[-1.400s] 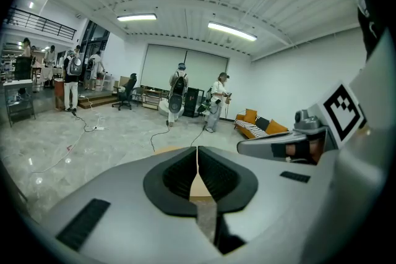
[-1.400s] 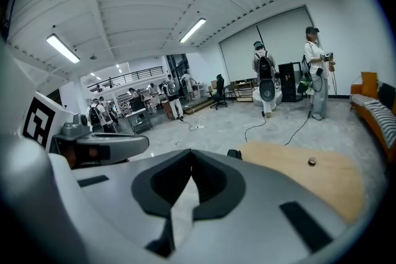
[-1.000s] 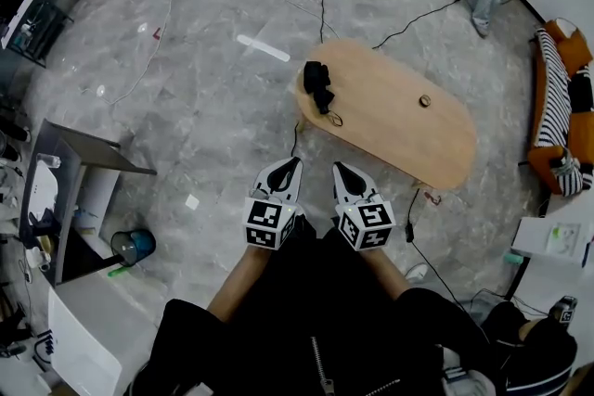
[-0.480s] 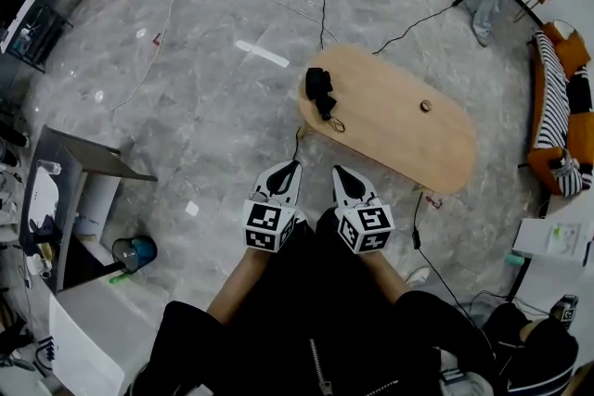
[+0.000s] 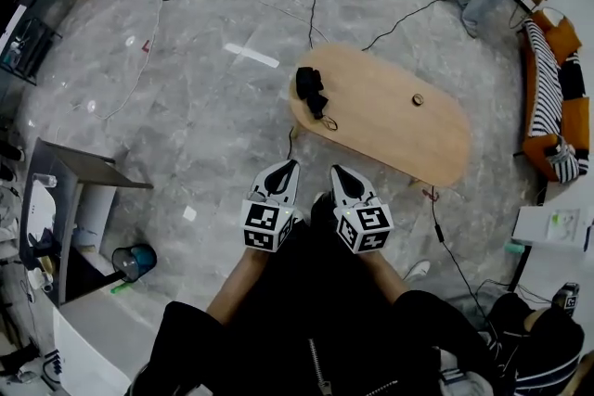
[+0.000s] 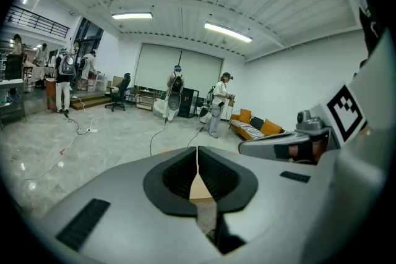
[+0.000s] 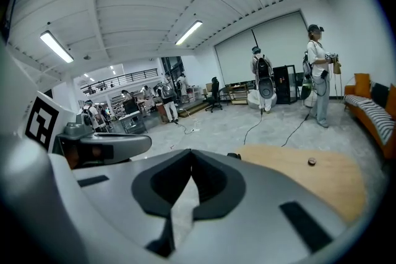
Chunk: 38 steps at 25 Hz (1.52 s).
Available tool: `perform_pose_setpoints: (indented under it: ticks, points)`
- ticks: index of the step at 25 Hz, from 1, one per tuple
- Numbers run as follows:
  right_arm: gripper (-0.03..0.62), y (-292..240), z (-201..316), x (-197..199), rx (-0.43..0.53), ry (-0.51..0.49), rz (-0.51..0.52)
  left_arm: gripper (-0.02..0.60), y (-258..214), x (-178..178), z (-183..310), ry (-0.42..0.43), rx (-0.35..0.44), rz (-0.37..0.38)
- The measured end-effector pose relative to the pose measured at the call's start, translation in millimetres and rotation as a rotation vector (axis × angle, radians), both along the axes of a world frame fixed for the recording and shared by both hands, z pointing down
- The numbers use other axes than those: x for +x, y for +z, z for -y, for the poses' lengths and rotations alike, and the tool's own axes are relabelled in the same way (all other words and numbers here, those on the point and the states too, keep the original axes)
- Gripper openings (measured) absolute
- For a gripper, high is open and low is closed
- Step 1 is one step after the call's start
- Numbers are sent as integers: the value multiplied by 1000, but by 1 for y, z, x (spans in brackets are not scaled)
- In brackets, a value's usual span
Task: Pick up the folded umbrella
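- Far to the left, a grey desk [image 5: 83, 167] stands on the grey stone floor [image 5: 204, 107]. A blue bucket [image 5: 135, 260] sits on the floor just beside it.
- The left claw [image 5: 290, 166] is held out in front of the person's body, above the floor. It is white and grey, with a black-and-white marker cube at its back end. In the left gripper view its two black pads are pressed together and nothing is between them [image 6: 197, 161].
- The folded umbrella [image 5: 310, 90] lies on the left end of the worktop [image 5: 399, 139]. It is black, short and chunky, all bunched up. A thin loop of strap sticks out of the end that is nearer the person. Nothing touches it. It is well apart from both claws, which hang on the near side of the worktop.
- The right claw [image 5: 338, 170] hangs just beside the left one and looks the same. In the right gripper view its pads are also pressed together with nothing in them [image 7: 190, 161]. A small dark bit, most likely the umbrella [image 7: 233, 156], peeks over the top of this claw in that view.
- The worktop is a long oval of light wood. Black cables run over the floor to it.
- A small round thing [image 5: 418, 99] sits near the middle of the worktop, apart from the umbrella.
- At the far right is an orange sofa [image 5: 538, 107] with a striped cloth on it.
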State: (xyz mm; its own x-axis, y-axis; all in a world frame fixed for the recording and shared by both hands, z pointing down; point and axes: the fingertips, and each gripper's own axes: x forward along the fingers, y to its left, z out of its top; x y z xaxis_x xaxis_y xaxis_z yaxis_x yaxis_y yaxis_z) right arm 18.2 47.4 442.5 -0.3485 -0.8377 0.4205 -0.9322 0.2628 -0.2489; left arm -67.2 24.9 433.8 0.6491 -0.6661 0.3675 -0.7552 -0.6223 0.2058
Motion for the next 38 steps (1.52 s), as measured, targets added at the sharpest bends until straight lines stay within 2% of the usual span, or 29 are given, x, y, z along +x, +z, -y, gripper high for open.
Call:
perform_pose_setpoints:
  ticks: [7,20,31,38]
  points:
    - [11,5,4,6,-18,17,4,18,3,9,7,28,-11,5]
    - [11,20,54,8,-44,-13,22,18,16,16,50,17,-36,25]
    - [11,36,125,0,-77,-77,37,18,34,12,112,-28,-75,50]
    - [11,43,165,9,-110,-97,35,18,45,22,146,-38,-118,51]
